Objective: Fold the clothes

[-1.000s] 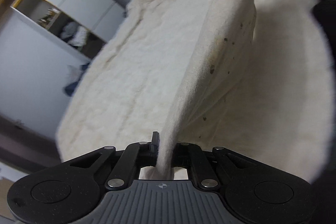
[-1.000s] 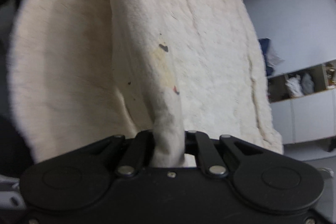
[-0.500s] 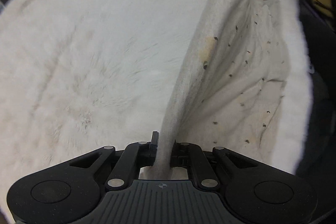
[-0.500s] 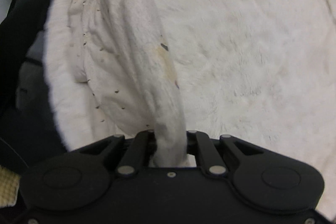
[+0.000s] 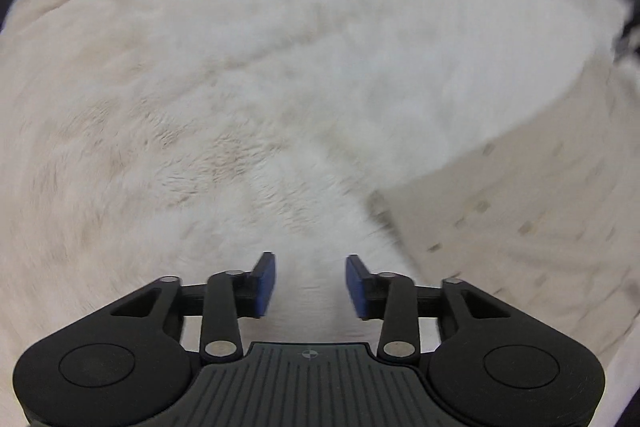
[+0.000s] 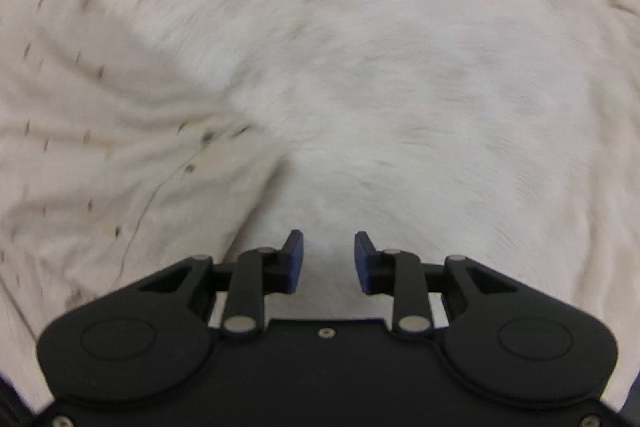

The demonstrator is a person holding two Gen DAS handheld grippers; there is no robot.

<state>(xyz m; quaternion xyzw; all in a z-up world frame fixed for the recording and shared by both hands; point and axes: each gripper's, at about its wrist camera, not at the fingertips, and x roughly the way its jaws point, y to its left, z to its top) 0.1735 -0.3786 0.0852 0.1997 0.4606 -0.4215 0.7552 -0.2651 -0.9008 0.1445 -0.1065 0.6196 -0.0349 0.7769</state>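
On the fleecy white bed cover (image 5: 248, 75): cream garment (image 6: 92, 131), thin fabric printed with small dark flecks, laid down and no longer lifted.

Position, right wrist view: spread over the left half of the frame, rumpled into long soft ridges, one faint seam line running down toward the lower left; nearest edge just left of the right tool (image 6: 328, 259), apart from it.

Position, left wrist view: same garment (image 5: 532, 203) at right, lying flatter, with a straight upper edge slanting across the cover; nearest corner just right of the left tool (image 5: 310, 285), not touching it.

Left tool: released. Blue pads (image 5: 265, 285) standing apart, having just been opening; nothing but cover pile seen between them.

Right tool: released likewise. Blue pads (image 6: 294, 261) parted, having just been opening; gap empty, cover beneath.

Both views motion-blurred; fleck shapes and the garment's overall outline not readable.

Step in hand, as judged: release at the end of a lay-down, garment dropped onto the cover between the two tools. Whether a fold has been made or only a spreading: cannot tell.

Next move, as judged: flatten the ridges on the right-hand side first, then re-grip two matching points on one edge, one per tool, pinching only the thin fabric and none of the pile below; carry that edge over evenly to keep the fold square.
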